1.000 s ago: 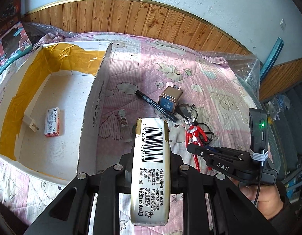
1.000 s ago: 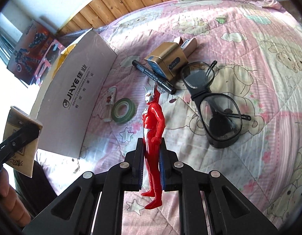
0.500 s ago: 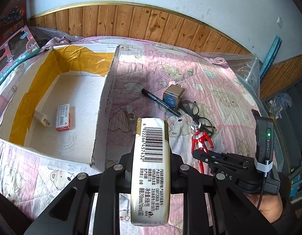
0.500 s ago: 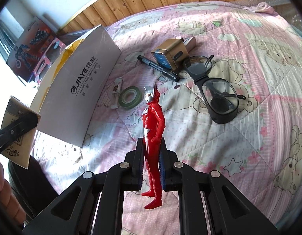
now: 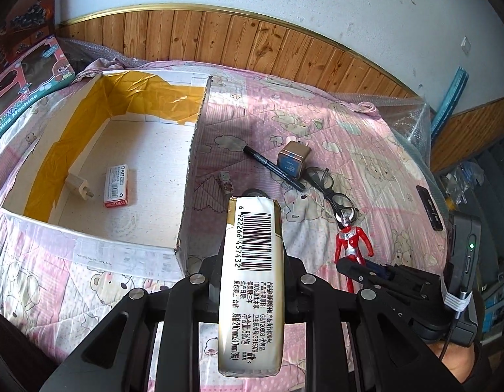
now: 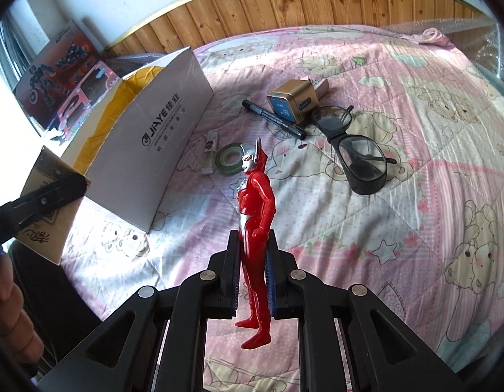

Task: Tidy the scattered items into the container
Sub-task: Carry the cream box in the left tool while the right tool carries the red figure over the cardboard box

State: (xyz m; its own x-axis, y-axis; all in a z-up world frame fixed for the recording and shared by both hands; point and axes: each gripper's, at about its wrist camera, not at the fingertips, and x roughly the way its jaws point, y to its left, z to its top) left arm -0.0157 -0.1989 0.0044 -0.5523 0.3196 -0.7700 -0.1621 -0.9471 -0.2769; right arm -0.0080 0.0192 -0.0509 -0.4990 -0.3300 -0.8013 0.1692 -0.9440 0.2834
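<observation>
Above the bed (image 6: 399,150), I have my left gripper (image 5: 252,271) with jaws pinching a tissue pack (image 5: 252,281) near the cardboard box (image 5: 190,170), my right gripper (image 6: 253,277) clamping the red figure (image 6: 255,215) aloft.

Bright daylight, perhaps window-lit from left; sharp, fisheye-warped edges.

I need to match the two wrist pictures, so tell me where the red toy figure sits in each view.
Left wrist view: the red toy figure is at lower right, clamped in the right gripper, just below the glasses.
Right wrist view: it stands upright at centre, held at the legs by that gripper.
Shared landmark: the black pen lying against the small gold box.
</observation>
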